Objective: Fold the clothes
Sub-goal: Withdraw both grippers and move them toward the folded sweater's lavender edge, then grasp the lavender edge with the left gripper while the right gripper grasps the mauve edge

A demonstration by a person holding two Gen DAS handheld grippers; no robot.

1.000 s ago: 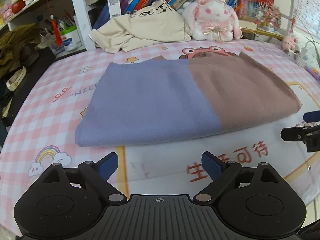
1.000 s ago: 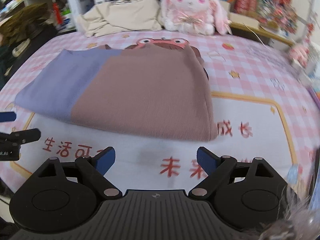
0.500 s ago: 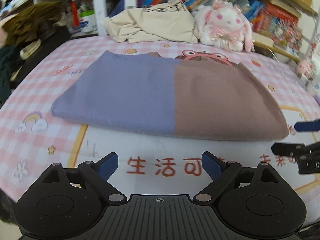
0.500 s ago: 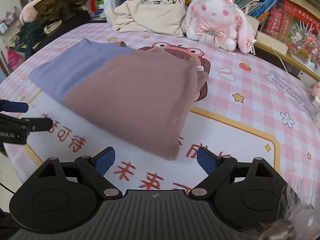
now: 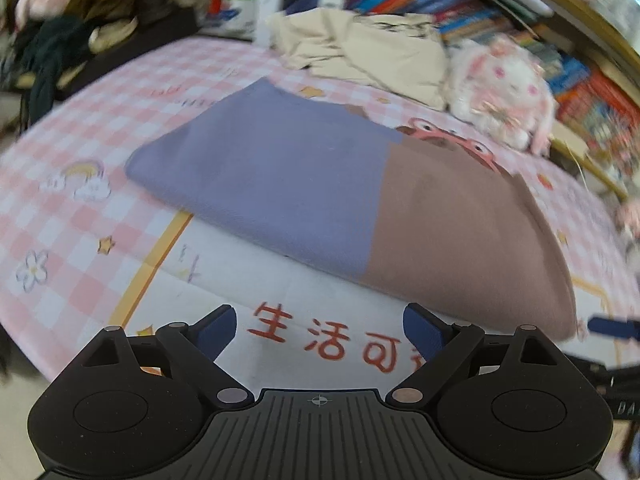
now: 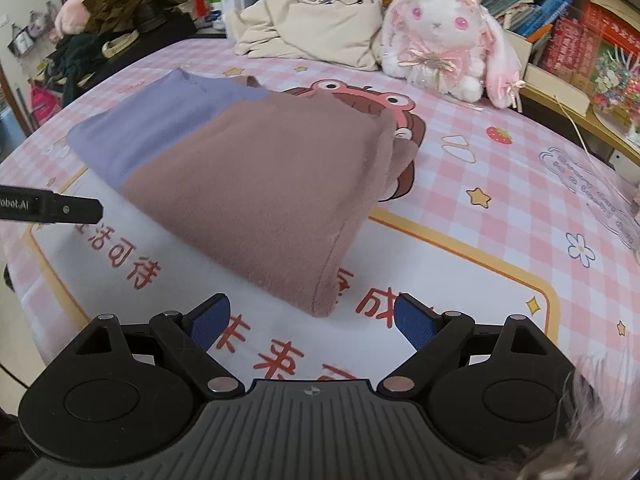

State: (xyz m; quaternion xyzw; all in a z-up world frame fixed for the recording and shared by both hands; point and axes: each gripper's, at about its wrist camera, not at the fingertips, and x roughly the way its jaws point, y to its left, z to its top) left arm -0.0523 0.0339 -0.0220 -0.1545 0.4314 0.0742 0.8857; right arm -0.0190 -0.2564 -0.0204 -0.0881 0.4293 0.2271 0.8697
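A folded two-tone garment (image 5: pixel 340 200), lilac on its left half and dusty pink-brown on its right, lies flat on the pink checked mat (image 5: pixel 120 128). In the right wrist view the same garment (image 6: pixel 256 184) shows its near corner just ahead of the fingers. My left gripper (image 5: pixel 320 330) hovers over the mat's white printed panel, short of the garment's near edge, open and empty. My right gripper (image 6: pixel 312 322) stands open too, nothing between its blue pads, close in front of the brown corner. One finger of the left gripper (image 6: pixel 60 210) shows at the left edge of the right wrist view.
A crumpled cream garment (image 6: pixel 316 24) and a white-and-pink plush rabbit (image 6: pixel 444 36) sit at the mat's far edge. Bookshelves (image 6: pixel 560 12) stand behind them. Dark clothes and bags (image 6: pixel 116 12) are piled at the far left.
Both wrist views have rolled, so the garment now lies at a slant. The right gripper has shifted toward the brown corner, and the left view has blurred with its motion. Both jaws stayed wide.
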